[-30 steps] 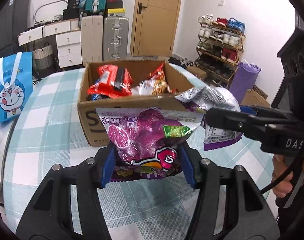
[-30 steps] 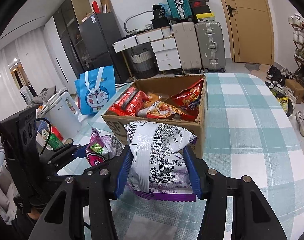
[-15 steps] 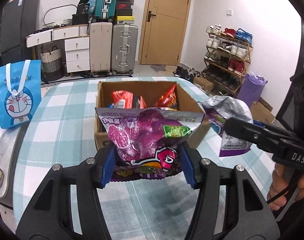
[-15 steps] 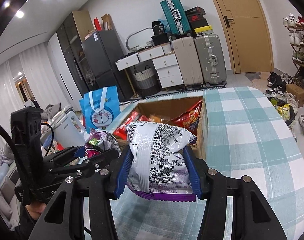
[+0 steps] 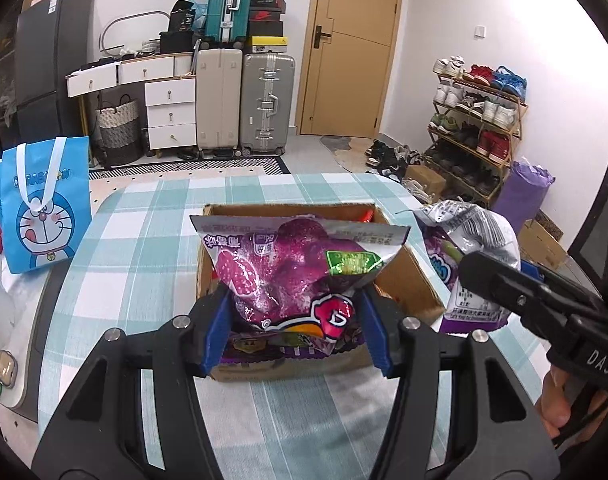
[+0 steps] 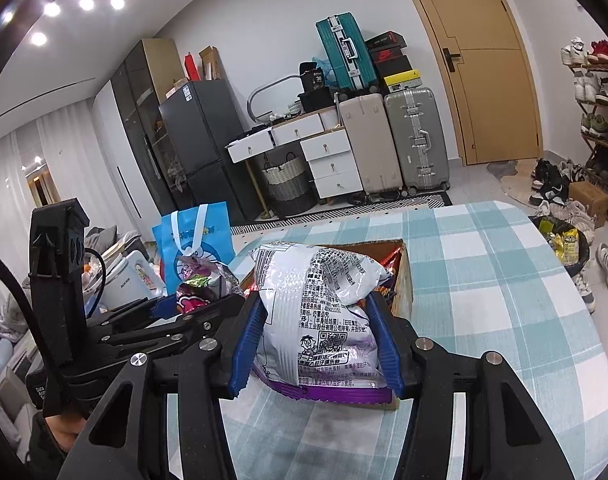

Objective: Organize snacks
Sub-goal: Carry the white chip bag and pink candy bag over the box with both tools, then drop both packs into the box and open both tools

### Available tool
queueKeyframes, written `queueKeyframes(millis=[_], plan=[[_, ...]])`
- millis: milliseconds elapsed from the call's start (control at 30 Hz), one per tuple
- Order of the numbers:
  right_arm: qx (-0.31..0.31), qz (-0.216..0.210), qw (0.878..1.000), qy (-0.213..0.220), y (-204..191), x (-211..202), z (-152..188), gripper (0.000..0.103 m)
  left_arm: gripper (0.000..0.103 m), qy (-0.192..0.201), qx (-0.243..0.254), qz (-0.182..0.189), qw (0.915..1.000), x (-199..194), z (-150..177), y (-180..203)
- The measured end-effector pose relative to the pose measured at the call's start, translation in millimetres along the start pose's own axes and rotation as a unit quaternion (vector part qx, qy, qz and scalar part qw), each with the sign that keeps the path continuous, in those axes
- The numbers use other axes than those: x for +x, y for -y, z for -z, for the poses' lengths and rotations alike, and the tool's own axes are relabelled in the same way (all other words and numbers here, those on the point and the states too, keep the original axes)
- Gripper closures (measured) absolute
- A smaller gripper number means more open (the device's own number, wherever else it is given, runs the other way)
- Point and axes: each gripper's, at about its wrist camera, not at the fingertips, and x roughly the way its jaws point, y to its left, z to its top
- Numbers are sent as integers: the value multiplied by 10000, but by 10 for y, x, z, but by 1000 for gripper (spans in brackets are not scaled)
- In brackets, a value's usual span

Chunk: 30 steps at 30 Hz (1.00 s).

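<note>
A checked-cloth table (image 5: pixel 143 224) carries an open cardboard box (image 5: pixel 404 276).

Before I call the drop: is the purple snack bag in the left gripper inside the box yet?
Not yet. The purple snack bag is clamped in the left gripper, held above the cardboard box.

Purple snack bag (image 5: pixel 291 280): glossy magenta-purple, silver top edge, small green patch, red-pink emblem low on the front. Silver snack bag (image 6: pixel 324 316): silver-white back, densely printed in black, purple bottom seam. Cardboard box (image 5: pixel 400 280): plain brown. Tablecloth (image 5: pixel 143 224): teal-and-white check. Both grippers, left gripper (image 5: pixel 295 332) and right gripper (image 6: pixel 318 340): black frames, blue ribbed pads (image 5: pixel 217 328). Gift bag (image 5: pixel 43 204): bright blue, white handles, cartoon cat face in blue, white and red.
</note>
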Motion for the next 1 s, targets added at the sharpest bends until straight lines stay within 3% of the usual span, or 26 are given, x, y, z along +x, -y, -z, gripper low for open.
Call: queueKeyframes(millis=[333,500,733,1000], plan=[[336,178,9992,-151,101,397,-74,50,49,-82,-269,-267,9992,321,-297,-115],[364,270,9985,-301,94,604,-71,50,49,-59,-144,-540,9984,471,-312,-89],[307,478,9972,-481,92,830,-42,51,49,-138,-19,-629,9979,727,-234,-83],[427,476,9963,-576,210,910,-20,49,48,-291,-55,-471,9985,898,-241,-148]])
